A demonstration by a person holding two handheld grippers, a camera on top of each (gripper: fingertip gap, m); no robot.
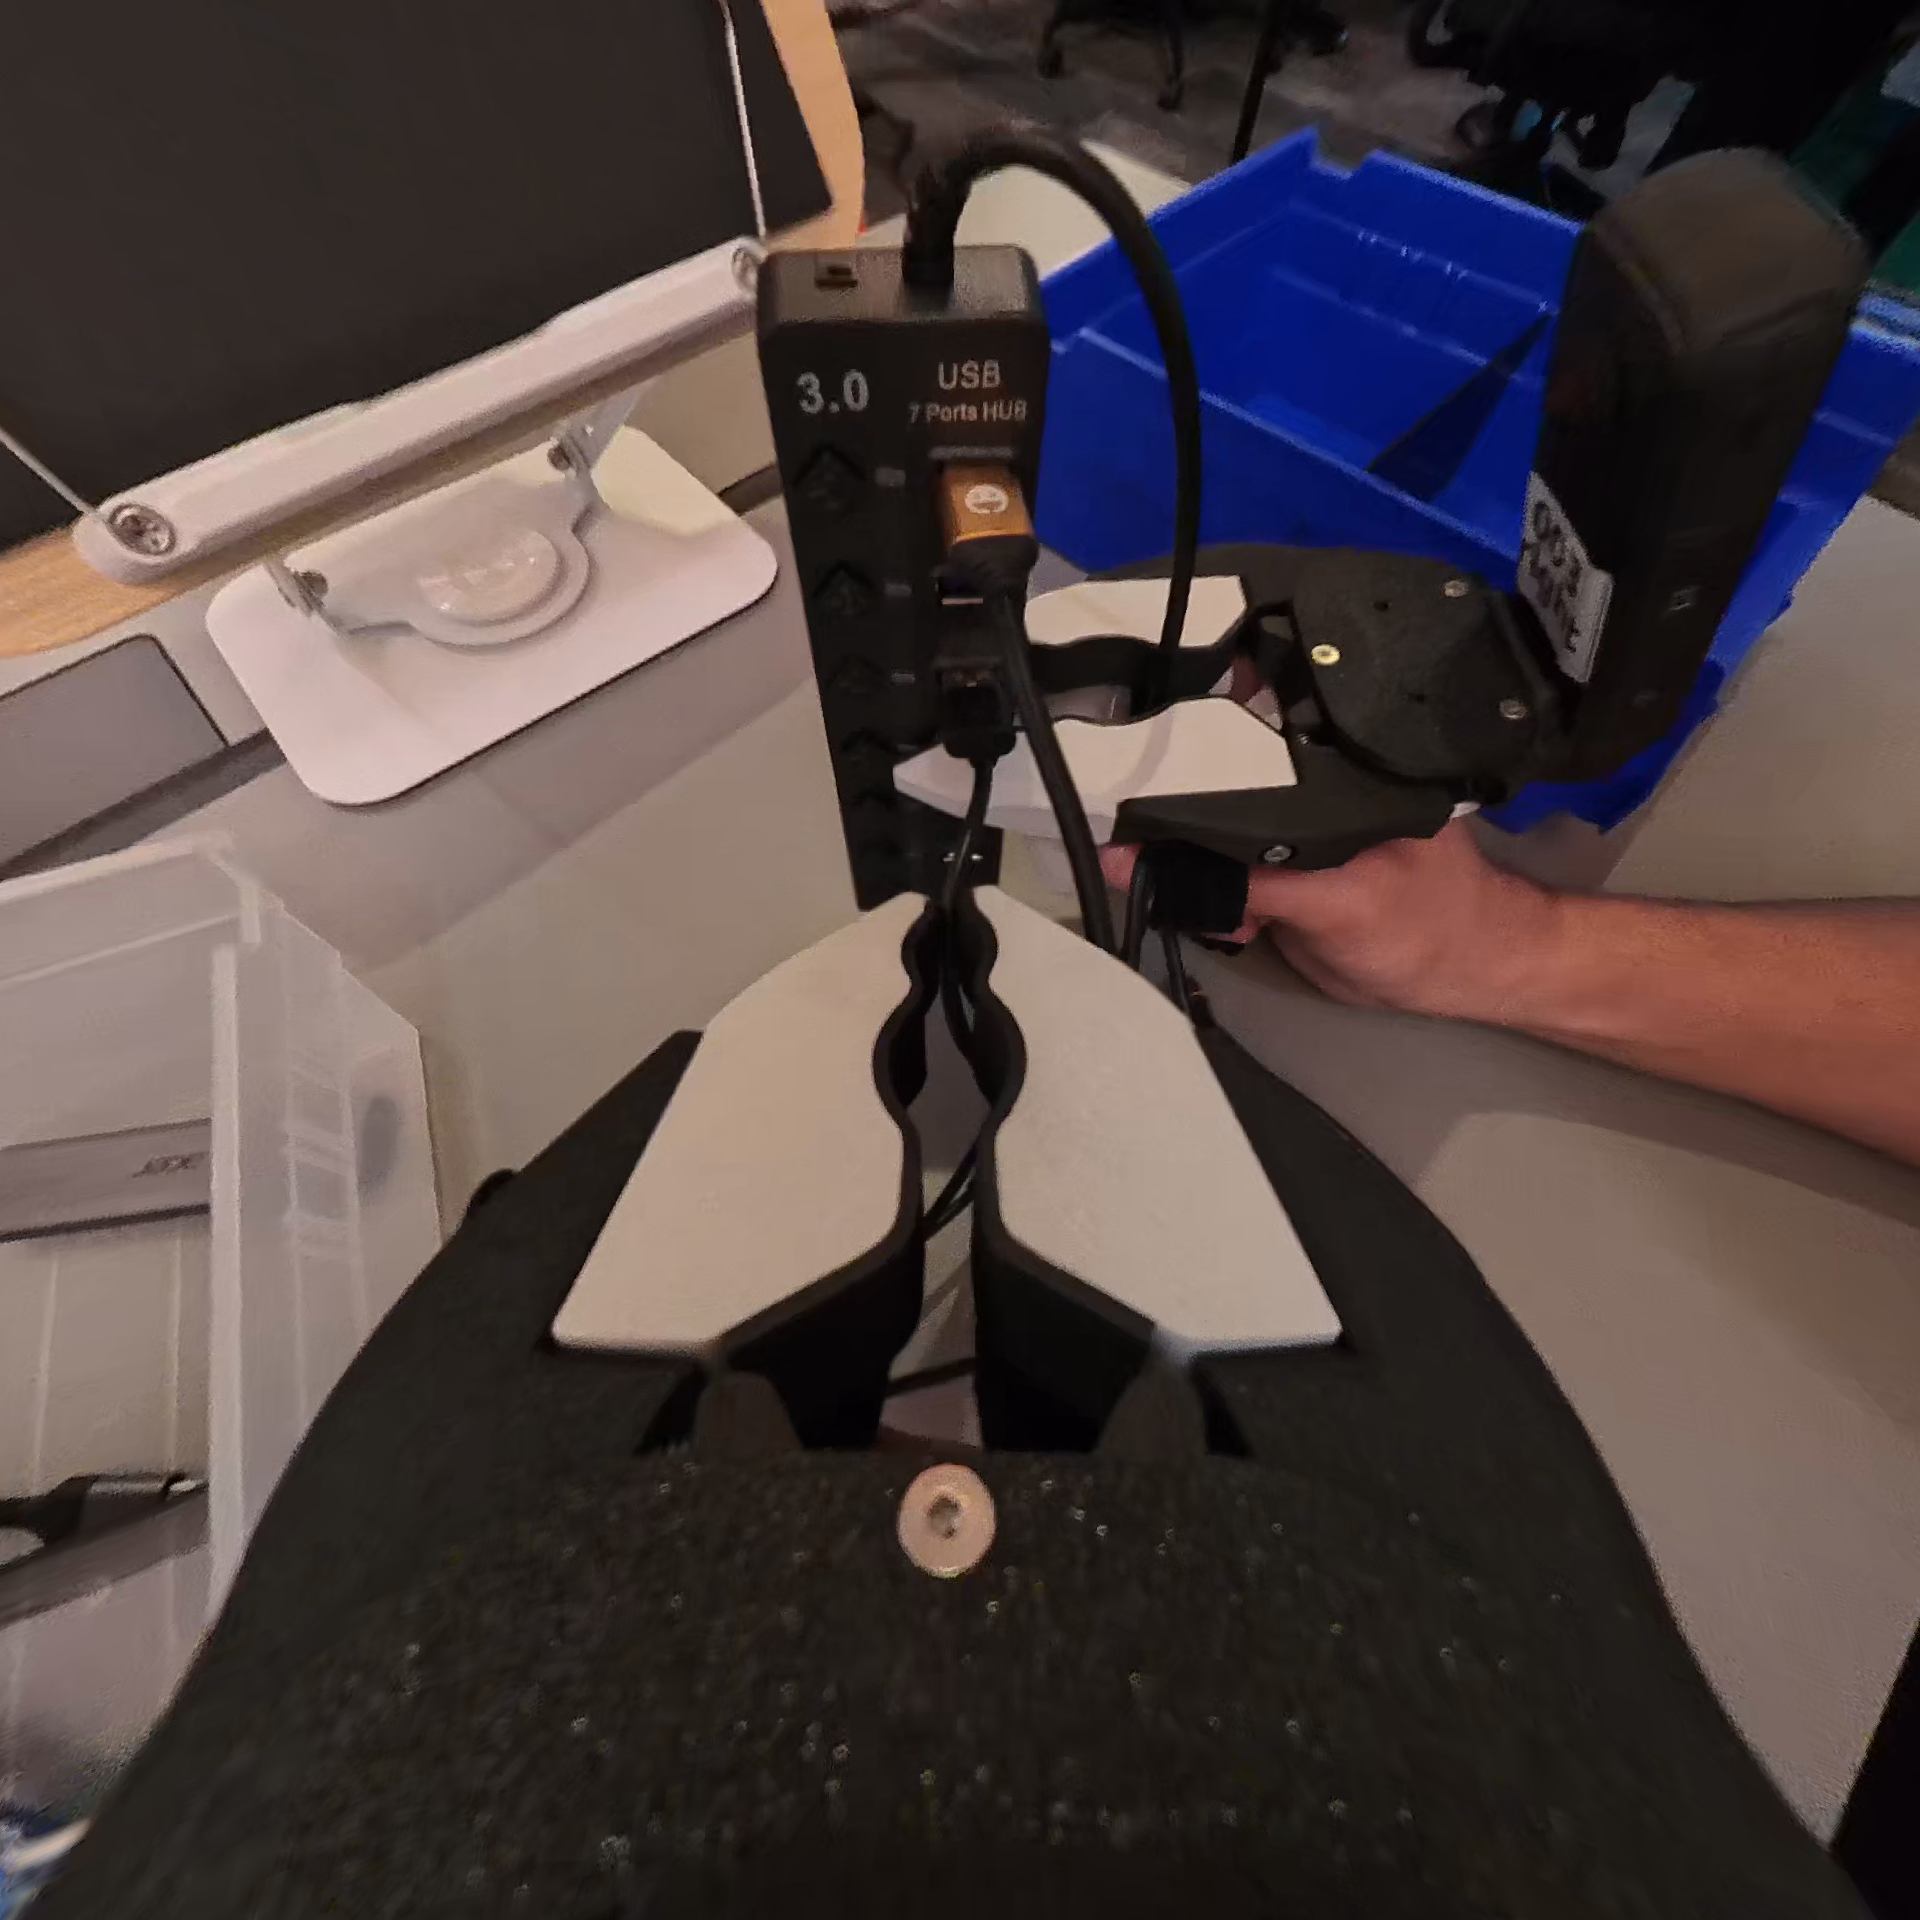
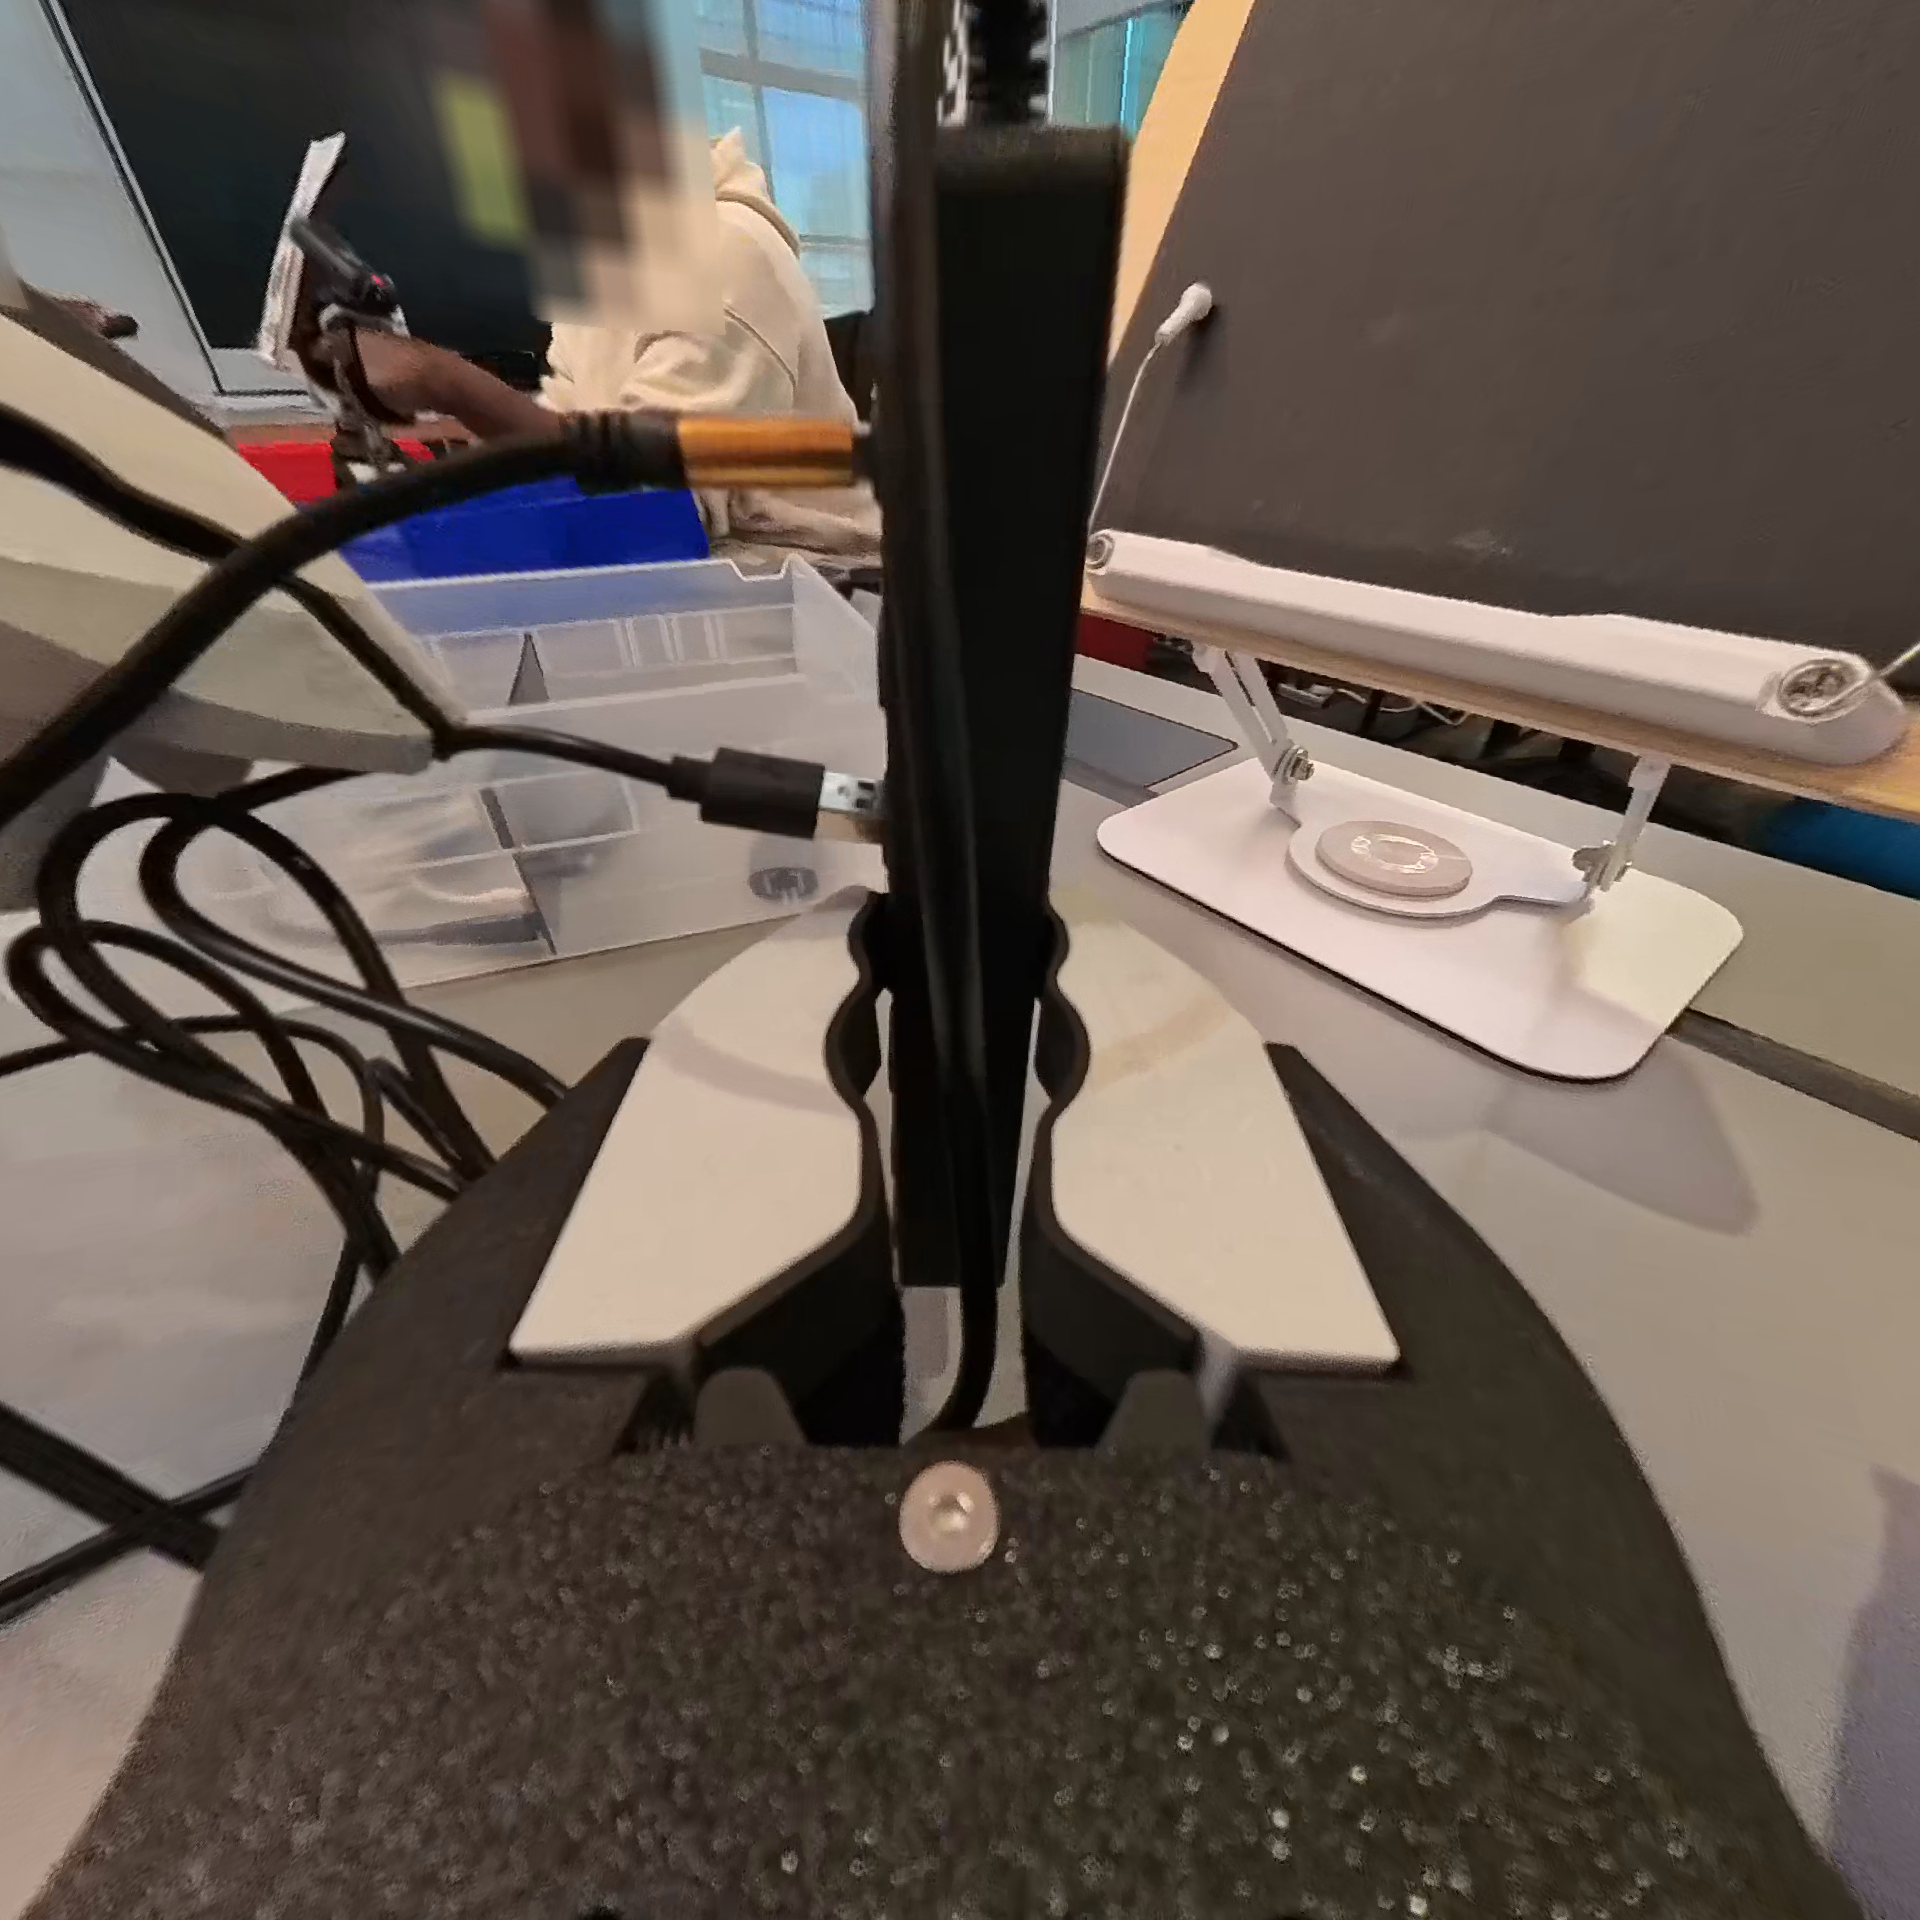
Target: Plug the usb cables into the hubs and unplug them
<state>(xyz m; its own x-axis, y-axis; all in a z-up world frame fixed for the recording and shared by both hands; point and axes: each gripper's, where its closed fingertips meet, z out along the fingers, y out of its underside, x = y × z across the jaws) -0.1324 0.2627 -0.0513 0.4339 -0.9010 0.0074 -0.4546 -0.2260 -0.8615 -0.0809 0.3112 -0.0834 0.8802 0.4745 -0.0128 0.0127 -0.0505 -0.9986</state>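
The right gripper (image 2: 961, 987) clamps the black hub (image 2: 1003, 623) upright, steadying it; the left gripper (image 1: 951, 925) pinches the thin black cable (image 1: 971, 821) below its plug, probably to pull it out.

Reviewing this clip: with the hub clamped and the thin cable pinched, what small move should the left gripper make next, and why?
Probably a short straight pull back along the plug's axis. The left gripper is shut on the thin black cable just behind the black plug, whose metal tip already shows outside the USB hub. The right gripper clamps the hub, so it should hold steady.
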